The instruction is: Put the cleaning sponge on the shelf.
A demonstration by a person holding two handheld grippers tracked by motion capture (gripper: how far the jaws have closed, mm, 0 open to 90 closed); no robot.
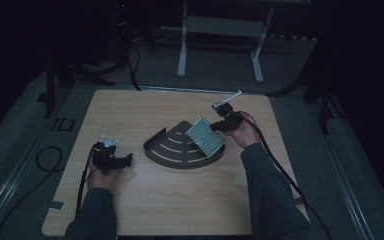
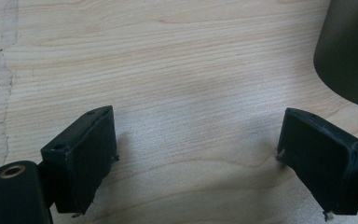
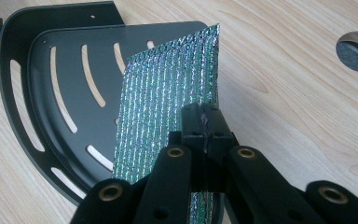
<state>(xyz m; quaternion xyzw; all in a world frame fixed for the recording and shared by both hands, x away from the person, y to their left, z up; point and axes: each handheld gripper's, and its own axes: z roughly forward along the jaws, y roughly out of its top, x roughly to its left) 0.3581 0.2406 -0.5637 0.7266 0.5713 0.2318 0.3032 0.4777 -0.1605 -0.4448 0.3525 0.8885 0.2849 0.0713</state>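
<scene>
A silvery green ribbed pouch (image 3: pixel 168 112) stands on edge over the right part of a black fan-shaped slotted tray (image 1: pixel 172 150), its lower edge over the tray's floor. The right gripper (image 1: pixel 223 123) clamps the pouch's near edge, its jaws pressed together on the foil. The tray lies near the middle of a light wooden table (image 1: pixel 145 200). The left gripper (image 1: pixel 114 160) rests on the table left of the tray, well apart from it, its jaws spread wide with bare wood between them. A round hole (image 3: pixel 357 50) is cut in the tabletop near the right gripper. Beyond the table, the room is dark; a pale metal stand (image 1: pixel 220 30) sits on grey floor.
</scene>
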